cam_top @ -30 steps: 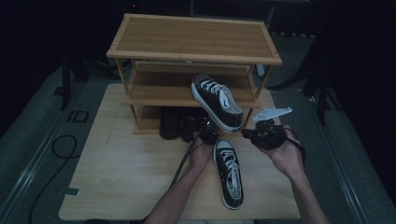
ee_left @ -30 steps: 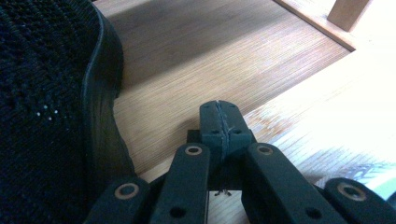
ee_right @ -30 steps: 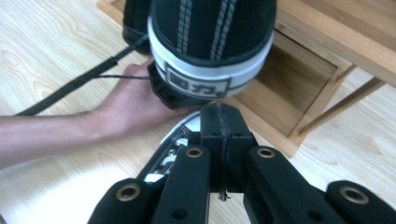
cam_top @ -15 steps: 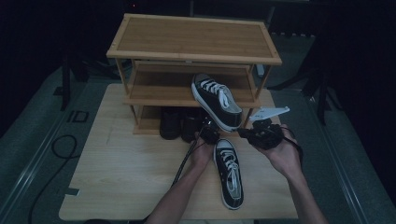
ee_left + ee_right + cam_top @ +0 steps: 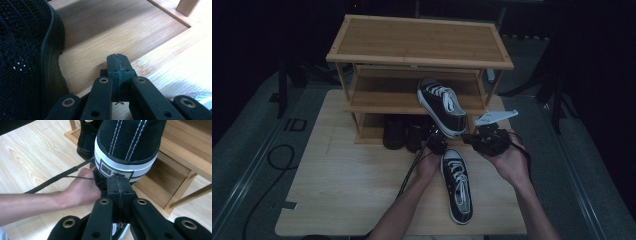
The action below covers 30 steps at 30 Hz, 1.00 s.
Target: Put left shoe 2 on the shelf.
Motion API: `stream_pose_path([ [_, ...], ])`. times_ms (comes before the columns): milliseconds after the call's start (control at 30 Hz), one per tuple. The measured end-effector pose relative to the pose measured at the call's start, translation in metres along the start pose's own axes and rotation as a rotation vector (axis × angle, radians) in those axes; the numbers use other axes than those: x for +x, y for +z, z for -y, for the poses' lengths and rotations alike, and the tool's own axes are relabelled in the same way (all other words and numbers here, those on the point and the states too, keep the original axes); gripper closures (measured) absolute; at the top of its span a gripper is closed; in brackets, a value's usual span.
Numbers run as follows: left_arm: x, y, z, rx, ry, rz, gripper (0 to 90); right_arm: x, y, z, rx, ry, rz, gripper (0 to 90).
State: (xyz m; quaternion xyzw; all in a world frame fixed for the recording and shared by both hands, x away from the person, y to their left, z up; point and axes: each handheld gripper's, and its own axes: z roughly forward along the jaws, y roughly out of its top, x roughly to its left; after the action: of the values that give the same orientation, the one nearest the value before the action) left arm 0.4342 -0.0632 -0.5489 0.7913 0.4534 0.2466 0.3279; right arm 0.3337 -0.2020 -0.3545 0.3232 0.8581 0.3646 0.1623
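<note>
A black-and-white sneaker [image 5: 443, 105] lies on the middle shelf of the wooden shoe rack [image 5: 422, 42], with its heel [image 5: 127, 150] overhanging the shelf's front edge. Its mate [image 5: 457, 185] lies flat on the table. My right gripper [image 5: 468, 137] [image 5: 120, 182] is shut and empty, its tips just under and behind the raised heel. My left gripper [image 5: 436, 136] [image 5: 117, 62] is shut too, with nothing in it. It sits low at the front edge of the bottom shelf [image 5: 100, 32], beside a dark shoe [image 5: 25, 50].
Dark shoes [image 5: 404, 131] stand on the rack's bottom shelf. The light wooden table [image 5: 337, 200] has free room to the left. A black cable [image 5: 409, 172] trails from the left gripper across the table, and another cable [image 5: 267, 165] lies on the floor at left.
My right gripper has edged slightly left toward the sneaker's heel. The left gripper and both sneakers have stayed where they were.
</note>
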Motion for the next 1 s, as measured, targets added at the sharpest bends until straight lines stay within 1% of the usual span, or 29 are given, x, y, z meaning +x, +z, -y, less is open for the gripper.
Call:
stream_pose_path([
  [200,0.0,0.0,-0.001,0.002,-0.009,0.001,90.0,0.005,0.005,-0.007,0.001,-0.018,-0.016,90.0],
  [500,0.0,0.001,-0.001,0.003,-0.003,0.003,90.0,0.011,0.017,-0.018,0.013,-0.043,-0.035,90.0],
  [600,-0.001,0.001,-0.001,-0.003,-0.011,0.002,90.0,0.012,0.019,-0.02,0.014,-0.045,-0.04,90.0],
  [633,-0.002,0.002,-0.001,-0.015,-0.022,0.003,90.0,0.012,0.021,-0.021,0.016,-0.045,-0.039,90.0],
  [667,0.001,0.0,-0.001,0.015,0.013,-0.002,90.0,0.011,0.025,-0.024,0.017,-0.042,-0.047,90.0],
  [833,0.0,0.0,-0.001,0.012,0.016,-0.005,90.0,0.009,0.03,-0.026,0.014,-0.044,-0.048,90.0],
  [933,-0.001,0.001,-0.001,0.005,0.021,-0.008,90.0,0.006,0.034,-0.028,0.011,-0.045,-0.059,90.0],
  [1000,-0.001,0.001,-0.001,0.006,0.024,-0.01,90.0,0.005,0.035,-0.029,0.011,-0.045,-0.058,90.0],
])
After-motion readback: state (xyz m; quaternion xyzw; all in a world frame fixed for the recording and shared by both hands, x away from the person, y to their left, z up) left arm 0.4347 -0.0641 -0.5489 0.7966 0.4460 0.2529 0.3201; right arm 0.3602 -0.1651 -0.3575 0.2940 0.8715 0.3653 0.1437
